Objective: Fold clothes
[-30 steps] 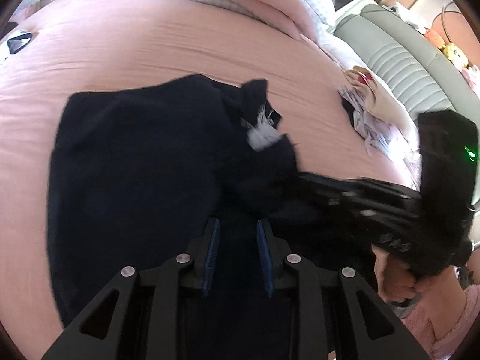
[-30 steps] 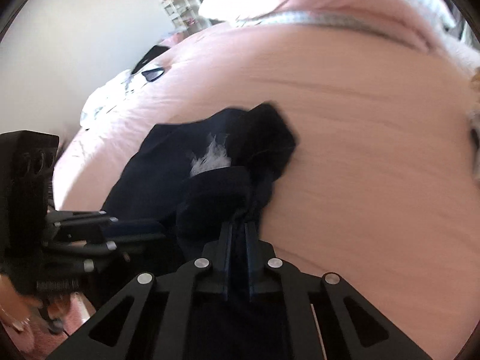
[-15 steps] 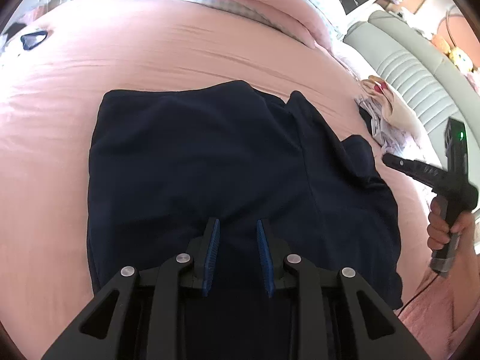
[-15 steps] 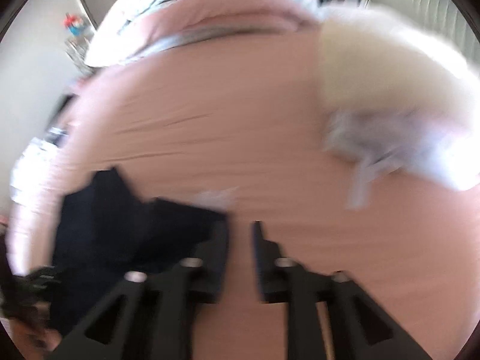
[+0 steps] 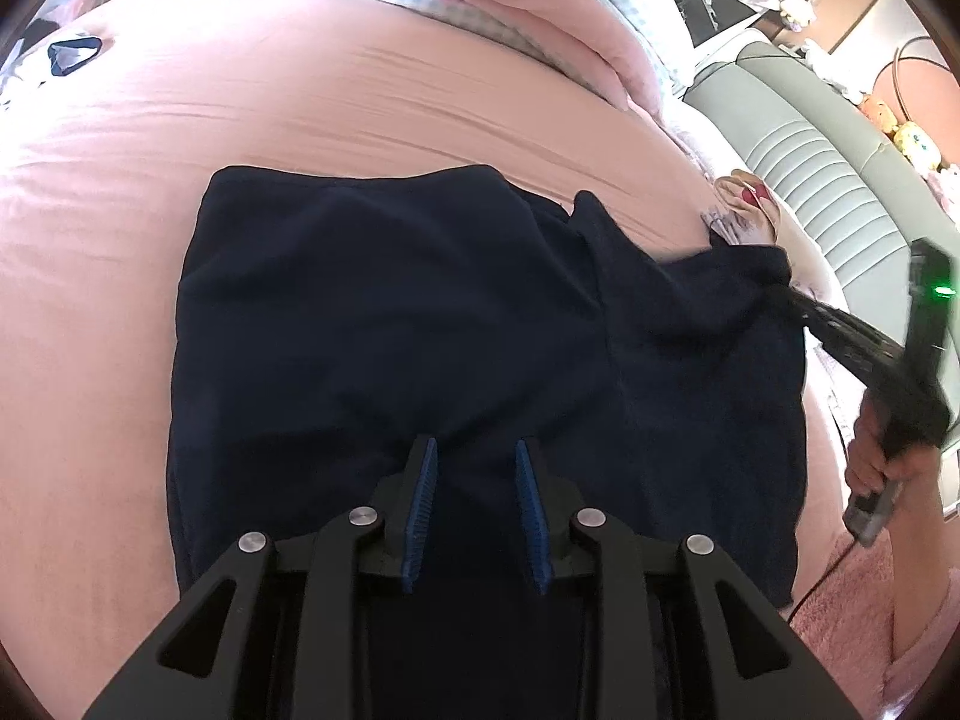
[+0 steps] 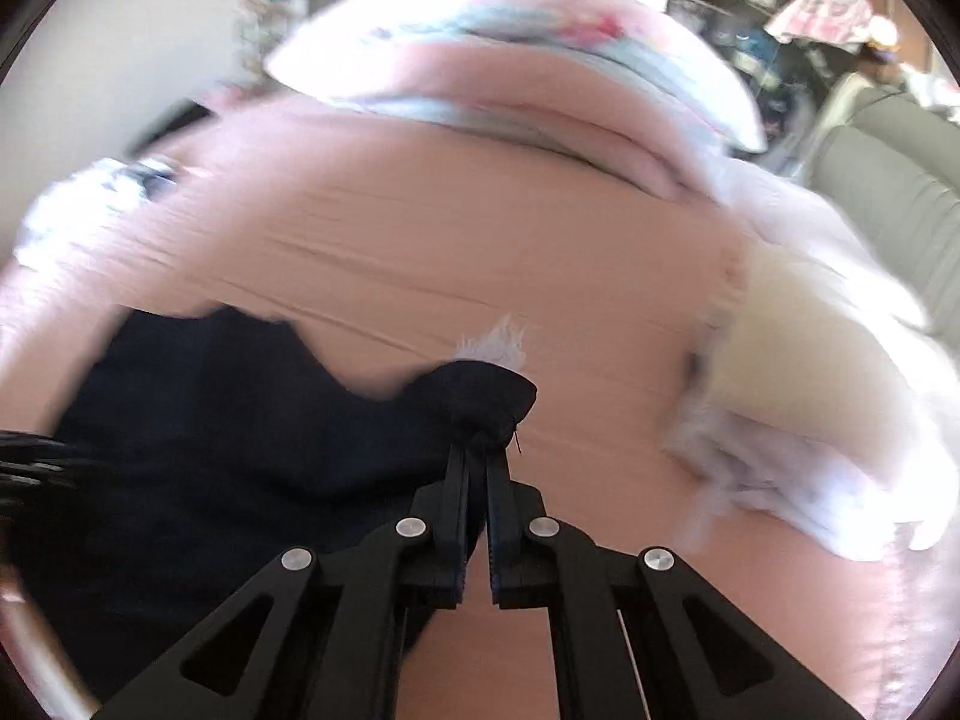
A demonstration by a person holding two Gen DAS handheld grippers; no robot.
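Observation:
A dark navy garment [image 5: 390,312] lies spread on the pink bed sheet [image 5: 300,102]. My left gripper [image 5: 477,450] sits at its near edge with the blue pads a little apart. Dark cloth fills the gap and creases run out from the tips, so it grips the near hem. In the right wrist view my right gripper [image 6: 478,453] is shut on a raised corner of the garment [image 6: 486,396], with a white tuft [image 6: 498,342] just behind it. The left wrist view shows that gripper [image 5: 786,294] at the garment's right corner, held by a person's hand [image 5: 870,462].
A heap of pale clothes [image 6: 810,420] lies on the bed to the right of the garment. A folded pink quilt and pillows [image 5: 480,6] fill the far end. A grey-green padded couch [image 5: 840,180] runs along the right. A small dark item [image 5: 75,51] lies far left.
The bunched right part of the garment has been drawn out to the right and now lies spread. My right gripper stood open off the cloth half a second ago and is now shut on the corner.

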